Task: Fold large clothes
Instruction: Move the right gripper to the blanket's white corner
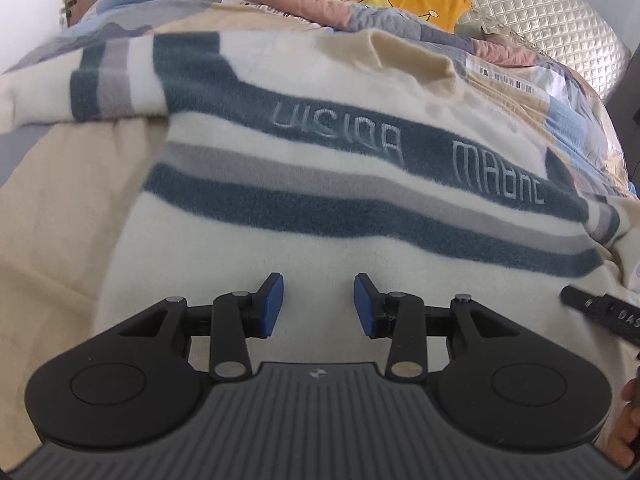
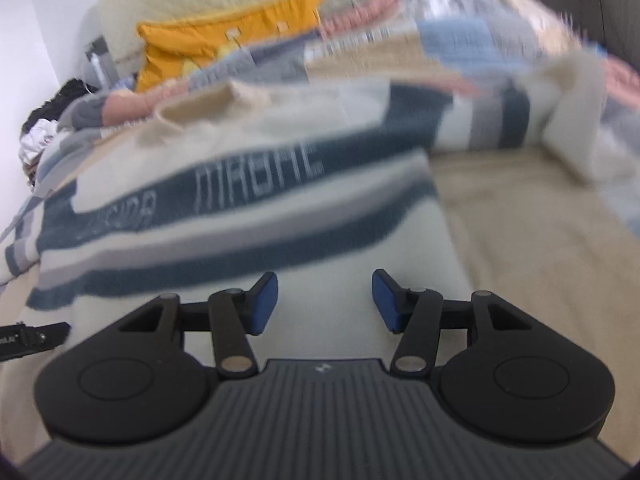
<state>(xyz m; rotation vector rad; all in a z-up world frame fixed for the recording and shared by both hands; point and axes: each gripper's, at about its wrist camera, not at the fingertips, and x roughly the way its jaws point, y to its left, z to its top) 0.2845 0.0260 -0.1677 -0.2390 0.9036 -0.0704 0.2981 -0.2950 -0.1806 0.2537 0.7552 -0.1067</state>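
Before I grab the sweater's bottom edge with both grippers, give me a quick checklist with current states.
1. Left gripper open, nothing between the pads: ok.
2. Right gripper open, nothing between the pads: ok.
3. Sweater spread flat on the bed, stripes facing up: ok.
4. Sleeve laid out straight: ok on this side; the other sleeve looks bunched: not ok.
5. Bottom edge in sight: cannot tell, hidden under both grippers.
6. Right wrist view sharp: not ok, blurred.
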